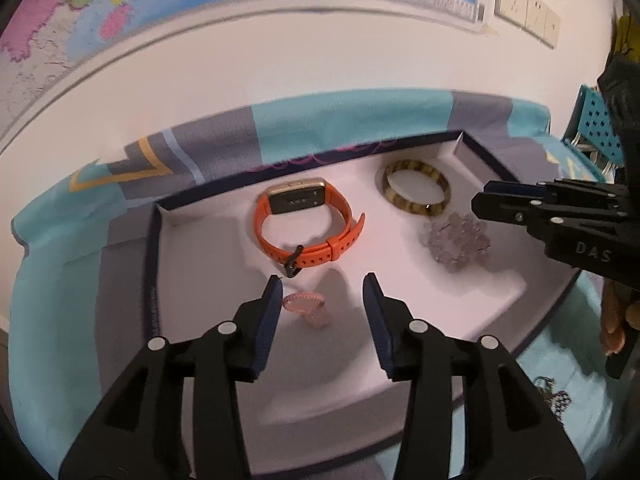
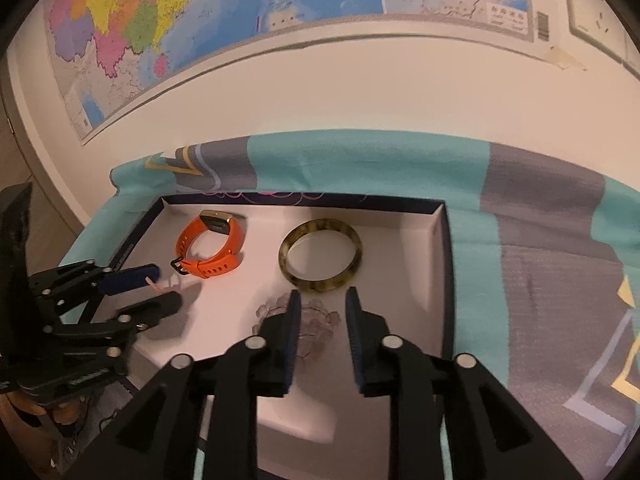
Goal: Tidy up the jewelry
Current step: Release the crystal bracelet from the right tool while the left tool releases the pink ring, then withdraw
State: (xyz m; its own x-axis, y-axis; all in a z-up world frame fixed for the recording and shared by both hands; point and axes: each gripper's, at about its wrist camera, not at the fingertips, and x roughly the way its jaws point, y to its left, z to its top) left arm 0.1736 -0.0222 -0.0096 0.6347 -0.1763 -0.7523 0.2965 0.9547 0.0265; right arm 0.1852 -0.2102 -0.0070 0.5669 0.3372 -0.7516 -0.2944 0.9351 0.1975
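A dark-rimmed tray point(image 1: 154, 240) with a white inside lies on the cloth. In it are an orange watch point(image 1: 306, 224), a mottled olive bangle point(image 1: 416, 192), a clear bead bracelet point(image 1: 456, 242) and a small pink ring point(image 1: 304, 306). My left gripper point(image 1: 324, 290) is open, its fingers either side of the pink ring, just above the tray floor. My right gripper point(image 2: 322, 304) is open over the bead bracelet point(image 2: 320, 322), with the bangle point(image 2: 320, 258) just beyond it. The watch point(image 2: 210, 246) lies to its left.
A teal and grey patterned cloth point(image 2: 540, 248) covers the table. A white wall with maps point(image 2: 224, 16) rises close behind. Wall sockets point(image 1: 524, 4) are at the upper right. A teal perforated object point(image 1: 596, 128) stands at the right edge.
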